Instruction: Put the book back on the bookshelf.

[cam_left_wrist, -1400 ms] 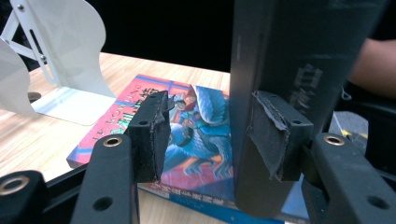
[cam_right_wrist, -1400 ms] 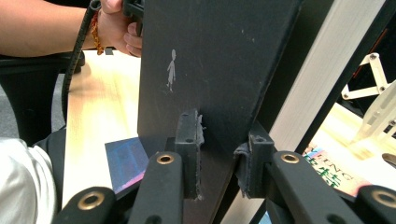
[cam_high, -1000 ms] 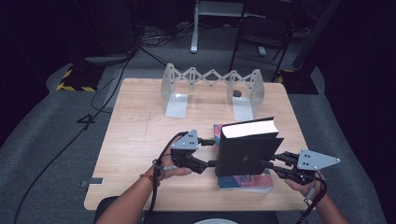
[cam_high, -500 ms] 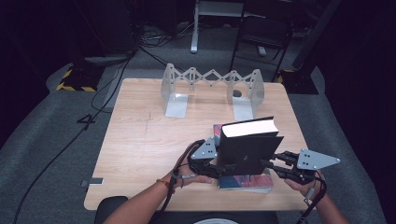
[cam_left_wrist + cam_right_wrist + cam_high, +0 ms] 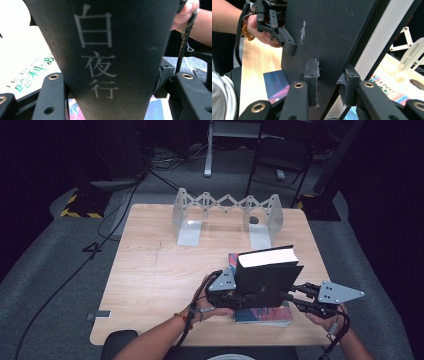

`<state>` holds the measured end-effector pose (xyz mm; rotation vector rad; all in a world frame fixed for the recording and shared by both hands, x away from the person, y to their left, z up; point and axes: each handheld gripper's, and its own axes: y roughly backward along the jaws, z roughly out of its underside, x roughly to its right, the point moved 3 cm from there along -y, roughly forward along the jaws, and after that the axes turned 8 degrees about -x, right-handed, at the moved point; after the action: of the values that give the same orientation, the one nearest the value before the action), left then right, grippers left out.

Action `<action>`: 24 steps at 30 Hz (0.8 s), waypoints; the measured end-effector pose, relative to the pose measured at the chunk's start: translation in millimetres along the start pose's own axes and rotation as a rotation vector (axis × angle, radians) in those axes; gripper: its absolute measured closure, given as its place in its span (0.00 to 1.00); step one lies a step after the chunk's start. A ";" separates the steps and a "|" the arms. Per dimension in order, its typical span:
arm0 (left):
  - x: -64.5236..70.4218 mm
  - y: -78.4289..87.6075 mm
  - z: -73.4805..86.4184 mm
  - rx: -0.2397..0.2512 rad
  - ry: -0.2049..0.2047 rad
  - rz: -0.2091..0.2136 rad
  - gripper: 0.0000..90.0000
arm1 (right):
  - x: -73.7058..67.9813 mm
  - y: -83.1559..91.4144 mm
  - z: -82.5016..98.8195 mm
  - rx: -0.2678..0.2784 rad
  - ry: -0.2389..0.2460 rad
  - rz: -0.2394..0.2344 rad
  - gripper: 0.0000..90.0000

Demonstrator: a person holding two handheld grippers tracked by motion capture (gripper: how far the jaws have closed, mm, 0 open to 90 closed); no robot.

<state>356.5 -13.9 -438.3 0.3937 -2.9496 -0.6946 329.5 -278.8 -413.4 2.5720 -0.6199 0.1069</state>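
Your thick black hardcover book (image 5: 267, 279) stands upright on the colourful flat book (image 5: 263, 314) btwn both tools. Right gripper (image 5: 329, 83) clamps its edge; left gripper (image 5: 110, 100) jaws, just closing, straddle the spine w/ pale Chinese characters, contact unclear.

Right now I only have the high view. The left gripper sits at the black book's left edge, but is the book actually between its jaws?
Observer: Yes. In the left gripper view the black book stands spine-on between the jaws of the left gripper. They have just been closing, and I cannot tell whether they press on it yet.
Operator: And the right gripper?
Observer: The right gripper has its pads clamped across the book's thickness, one of them on the cover.
Operator: Anything printed on the spine?
Observer: Pale Chinese characters run down it.
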 end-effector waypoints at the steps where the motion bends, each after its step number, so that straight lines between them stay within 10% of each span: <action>1: -0.3 0.4 0.2 0.001 -0.003 0.005 0.48 | 0.7 1.5 0.5 -0.001 0.006 0.003 0.79; 11: 0.7 2.7 0.2 -0.006 -0.046 0.029 0.55 | 16.7 12.7 4.3 -0.006 -0.063 0.066 0.51; 14: 2.4 2.2 -0.7 -0.008 -0.055 0.038 0.56 | 23.3 1.8 7.2 -0.029 -0.101 0.021 0.35; 24: 0.8 1.5 -3.6 -0.016 -0.049 0.038 0.57 | 22.2 -22.7 2.0 -0.016 -0.113 -0.074 0.34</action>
<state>356.0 -14.4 -434.5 0.3230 -2.9861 -0.7337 359.4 -271.2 -421.0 2.5957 -0.5632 -0.0679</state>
